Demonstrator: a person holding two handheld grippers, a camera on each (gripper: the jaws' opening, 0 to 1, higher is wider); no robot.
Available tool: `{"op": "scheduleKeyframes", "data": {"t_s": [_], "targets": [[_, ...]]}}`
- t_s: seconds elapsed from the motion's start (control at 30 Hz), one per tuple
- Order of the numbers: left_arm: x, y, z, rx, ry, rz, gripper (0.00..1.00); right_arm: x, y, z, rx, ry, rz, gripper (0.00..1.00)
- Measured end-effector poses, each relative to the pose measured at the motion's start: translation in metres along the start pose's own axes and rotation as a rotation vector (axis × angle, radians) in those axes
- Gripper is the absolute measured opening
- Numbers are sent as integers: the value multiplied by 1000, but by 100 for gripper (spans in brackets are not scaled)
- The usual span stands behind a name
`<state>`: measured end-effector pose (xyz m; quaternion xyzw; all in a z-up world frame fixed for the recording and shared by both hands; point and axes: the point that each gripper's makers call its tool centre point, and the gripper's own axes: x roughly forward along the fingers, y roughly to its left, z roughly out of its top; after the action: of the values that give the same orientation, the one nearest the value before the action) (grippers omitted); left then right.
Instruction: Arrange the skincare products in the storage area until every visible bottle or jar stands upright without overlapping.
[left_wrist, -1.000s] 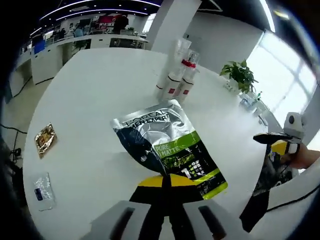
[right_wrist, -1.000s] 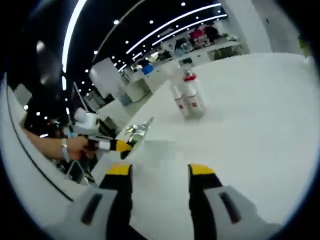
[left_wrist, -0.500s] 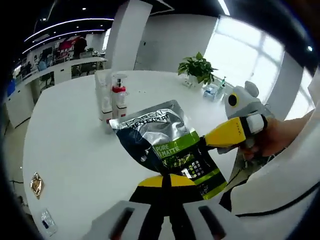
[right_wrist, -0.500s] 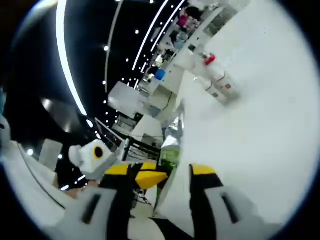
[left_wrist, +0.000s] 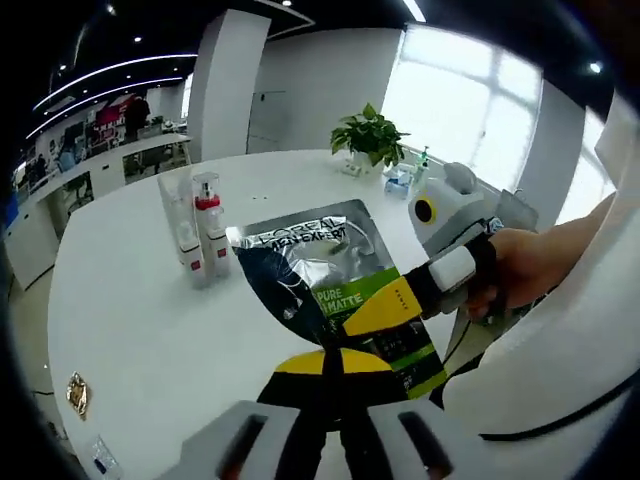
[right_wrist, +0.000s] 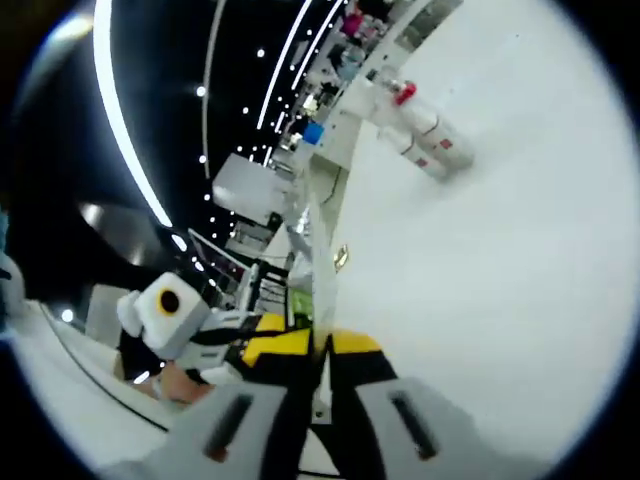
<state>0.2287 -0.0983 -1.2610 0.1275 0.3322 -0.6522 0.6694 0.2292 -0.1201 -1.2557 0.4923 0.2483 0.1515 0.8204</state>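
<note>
While both tools pinch the same foil sachet (left_wrist: 330, 290), the risk sits in that shared grip. In the left gripper view, the left gripper (left_wrist: 333, 362) has its jaws closed on the sachet's bottom edge at 6 o'clock, and the right gripper (left_wrist: 395, 300) comes in from 3 o'clock, clamped on the green side of the pack. In the right gripper view the sachet (right_wrist: 318, 290) appears edge-on, nipped between that tool's closed jaws (right_wrist: 322, 345). The bottles (left_wrist: 195, 235) stand upright together on the white table (left_wrist: 130, 320) at about 10 o'clock, well apart from the pack. If the hands pull apart or twist unevenly, the thin foil could tear or slip from one pinch. If it is set down carelessly near the bottles, it could topple them.
</note>
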Motion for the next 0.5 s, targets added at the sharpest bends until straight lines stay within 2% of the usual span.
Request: {"op": "scheduleKeyframes", "data": {"t_s": [0.1, 0.17, 0.23, 0.3, 0.4, 0.5], "targets": [[1, -3, 1, -9, -15, -10, 2, -5, 3, 0, -36, -4, 3, 1], [2, -3, 0, -32, -22, -9, 7, -7, 2, -1, -39, 5, 0, 1], [3, 3, -1, -44, -48, 15, 14, -10, 0, -1, -35, 11, 1, 1], [2, 5, -2, -60, -56, 17, 15, -12, -1, 0, -29, 12, 1, 0], [-2, 5, 1, -136, -97, -36, 16, -17, 1, -3, -24, 34, 22, 0], [-5, 2, 5, -229, -140, -107, 22, -18, 9, -10, -40, 79, 70, 0]]}}
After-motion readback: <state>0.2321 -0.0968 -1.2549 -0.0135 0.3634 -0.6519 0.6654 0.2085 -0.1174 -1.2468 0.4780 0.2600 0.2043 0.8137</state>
